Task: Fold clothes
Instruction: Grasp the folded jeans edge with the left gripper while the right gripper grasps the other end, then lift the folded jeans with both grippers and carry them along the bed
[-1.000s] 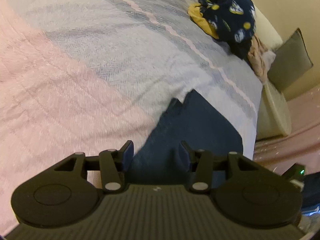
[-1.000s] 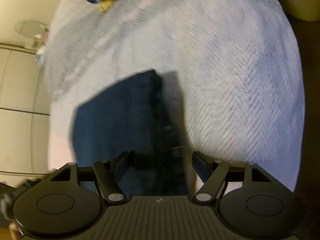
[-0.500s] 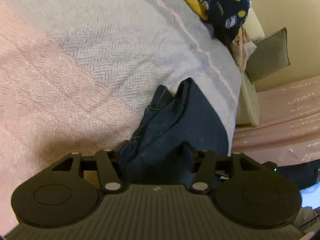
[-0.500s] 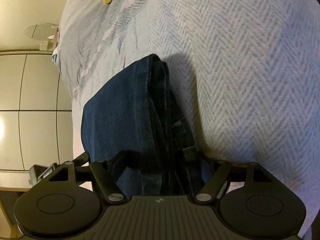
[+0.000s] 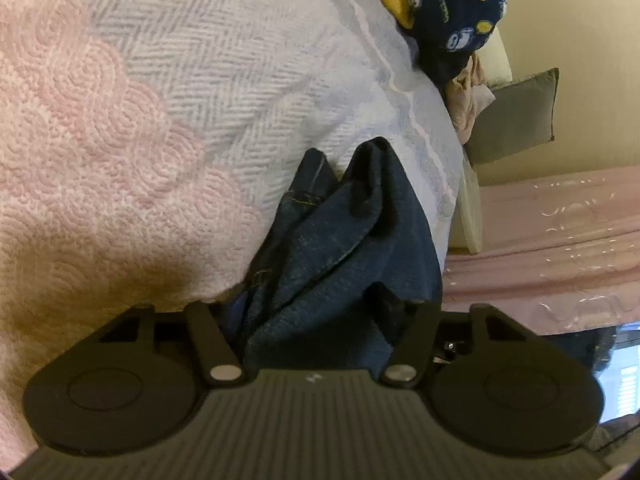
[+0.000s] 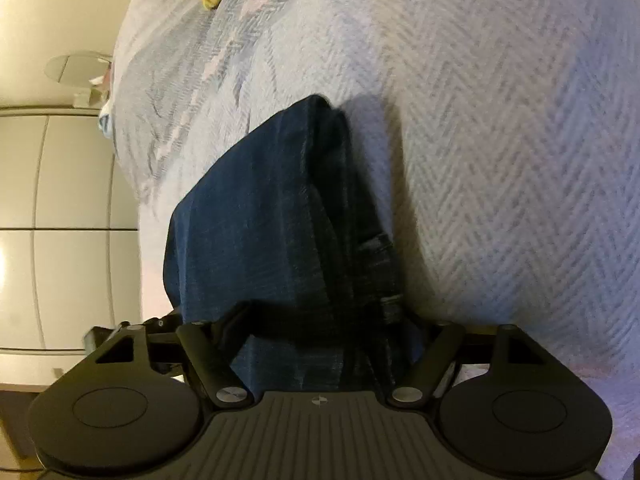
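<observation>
Garment in hand: a pair of dark blue denim jeans [image 5: 352,248], bunched into thick layers, lying on the bed near its edge, on the white-and-grey herringbone bedspread [image 5: 224,64].
Left tool [image 5: 320,312]: jaws part-way apart and closing at this moment, with a thick wad of the denim between them; the pads are hidden by the cloth, so whether they press on it I cannot tell.
Right tool [image 6: 328,320]: jaws fairly wide and closing, the other end of the jeans [image 6: 280,216] between them; again the cloth covers the pads, so a firm hold cannot be confirmed.
Done so far, as I judge it: the jeans look doubled over lengthwise, with one smooth folded face in the right wrist view; in the left wrist view the near end is crumpled, with a loose flap and a seam showing.
Left for this garment: likely one more fold across and a flattening of the rumpled end.
Left for the task: a heap of unfolded clothes sits at the far end of the bed, a navy printed cloth with yellow [image 5: 448,4] on top and a pale pink-beige piece [image 5: 468,96] beneath it. These look untouched, so most of the work seems to remain.
Other surroundings: a pink quilted cover [image 5: 68,168] lies beside the bedspread; a grey cushion [image 5: 516,116] leans against the wall.
</observation>
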Demonstrator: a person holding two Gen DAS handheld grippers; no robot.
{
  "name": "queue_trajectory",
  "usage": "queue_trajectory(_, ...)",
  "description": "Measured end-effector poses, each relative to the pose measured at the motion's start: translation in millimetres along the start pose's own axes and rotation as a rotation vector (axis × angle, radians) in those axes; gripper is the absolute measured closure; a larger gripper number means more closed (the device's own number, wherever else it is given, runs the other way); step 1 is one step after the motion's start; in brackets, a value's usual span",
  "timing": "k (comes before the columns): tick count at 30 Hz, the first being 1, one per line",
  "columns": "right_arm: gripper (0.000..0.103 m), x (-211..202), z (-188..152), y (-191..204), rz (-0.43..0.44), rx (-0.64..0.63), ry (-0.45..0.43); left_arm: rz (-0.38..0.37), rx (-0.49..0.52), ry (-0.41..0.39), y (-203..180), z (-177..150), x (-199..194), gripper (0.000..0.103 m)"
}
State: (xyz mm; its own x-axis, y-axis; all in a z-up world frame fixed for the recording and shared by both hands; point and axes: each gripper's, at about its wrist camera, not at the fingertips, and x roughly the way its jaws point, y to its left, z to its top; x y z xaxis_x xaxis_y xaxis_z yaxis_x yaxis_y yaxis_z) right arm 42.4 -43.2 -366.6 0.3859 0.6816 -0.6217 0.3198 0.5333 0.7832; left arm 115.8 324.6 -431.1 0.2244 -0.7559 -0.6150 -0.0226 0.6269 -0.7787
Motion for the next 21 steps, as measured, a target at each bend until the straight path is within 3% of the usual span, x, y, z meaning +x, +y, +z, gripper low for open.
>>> queue_trajectory(2, 0.048, -2, -2, 1, -0.006, 0.007, -0.010, 0.007, 0.006, -0.032, -5, -7, -5, 0.058)
queue_trajectory(5, 0.059, -15, -4, 4, 0.004, -0.006, -0.004, 0.013, 0.013, -0.086, -17, -20, -16, 0.065)
queue_trajectory(12, 0.063, -44, -14, 41, 0.019, -0.125, 0.038, 0.001, -0.023, -0.225, -50, -89, -75, 0.069)
queue_trajectory(14, 0.070, -52, -27, 55, 0.057, -0.154, 0.088, 0.008, -0.055, -0.294, -54, -120, -104, 0.069)
queue_trajectory(21, 0.070, -66, -108, 110, 0.109, -0.272, 0.231, 0.065, -0.158, -0.486, -64, -239, -216, 0.069)
